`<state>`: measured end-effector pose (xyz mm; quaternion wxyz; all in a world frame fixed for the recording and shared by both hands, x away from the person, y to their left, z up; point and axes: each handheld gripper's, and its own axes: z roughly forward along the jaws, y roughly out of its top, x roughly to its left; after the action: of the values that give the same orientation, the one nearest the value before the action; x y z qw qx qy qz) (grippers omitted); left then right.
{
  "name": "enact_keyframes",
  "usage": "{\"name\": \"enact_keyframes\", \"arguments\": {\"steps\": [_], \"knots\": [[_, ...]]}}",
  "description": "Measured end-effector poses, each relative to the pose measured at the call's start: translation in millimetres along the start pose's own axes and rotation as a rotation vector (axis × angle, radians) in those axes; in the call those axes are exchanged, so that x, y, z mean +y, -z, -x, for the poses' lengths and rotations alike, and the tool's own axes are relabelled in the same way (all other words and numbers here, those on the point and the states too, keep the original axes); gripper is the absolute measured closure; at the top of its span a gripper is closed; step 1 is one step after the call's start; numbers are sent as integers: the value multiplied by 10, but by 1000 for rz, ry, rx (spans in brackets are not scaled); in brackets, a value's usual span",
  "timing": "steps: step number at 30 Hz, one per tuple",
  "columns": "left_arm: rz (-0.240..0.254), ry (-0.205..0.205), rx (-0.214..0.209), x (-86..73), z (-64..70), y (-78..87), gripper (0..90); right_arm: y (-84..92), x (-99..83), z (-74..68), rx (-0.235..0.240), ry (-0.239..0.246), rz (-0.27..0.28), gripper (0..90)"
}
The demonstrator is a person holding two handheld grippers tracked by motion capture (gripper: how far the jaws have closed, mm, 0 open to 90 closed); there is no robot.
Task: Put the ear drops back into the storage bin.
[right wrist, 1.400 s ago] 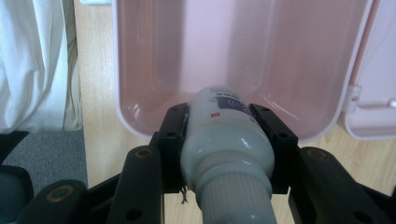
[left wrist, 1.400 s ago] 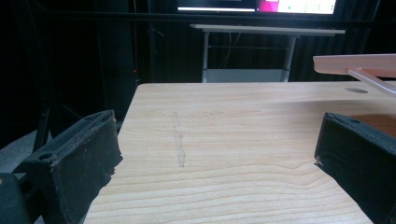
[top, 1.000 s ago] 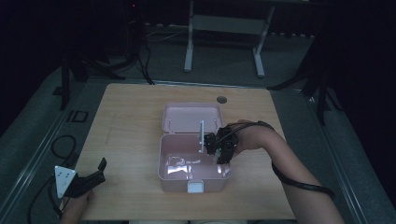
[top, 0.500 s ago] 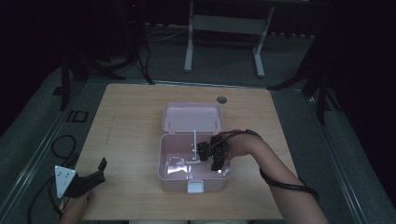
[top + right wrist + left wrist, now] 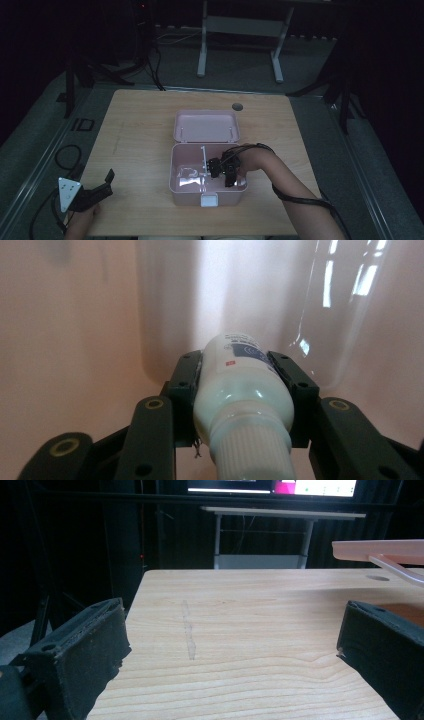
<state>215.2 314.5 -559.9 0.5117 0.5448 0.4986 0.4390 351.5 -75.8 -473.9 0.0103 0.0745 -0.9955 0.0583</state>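
High view first: I see a pink box (image 5: 207, 182) standing open near the middle of the wooden table (image 5: 140, 130), its lid (image 5: 206, 126) laid back on the far side. My right gripper (image 5: 220, 170) reaches down inside the box from the right, the forearm coming in across the box's right wall. A thin white rod (image 5: 204, 161) stands up in the box just left of that gripper.

From the right gripper view, the jaws are clamped on a white bottle (image 5: 242, 390), one black jaw pressed to each flank, its ribbed cap toward the camera and its blue-printed label farther off. Pink box wall (image 5: 65, 340) lies all around it, with a clear glossy sheet (image 5: 320, 315) ahead.

My left gripper (image 5: 95, 192) rests at the table's near left corner, well apart from the box. Its jaws stand wide apart over bare wood in the left gripper view, holding nothing, with the lid's edge (image 5: 380, 550) at upper right.
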Motion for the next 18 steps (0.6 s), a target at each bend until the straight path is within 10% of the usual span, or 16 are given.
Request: {"name": "enact_keyframes", "arguments": {"steps": [18], "knots": [[3,3,0,1,2,3,4,-221,59,10,4,4,-62,594]]}}
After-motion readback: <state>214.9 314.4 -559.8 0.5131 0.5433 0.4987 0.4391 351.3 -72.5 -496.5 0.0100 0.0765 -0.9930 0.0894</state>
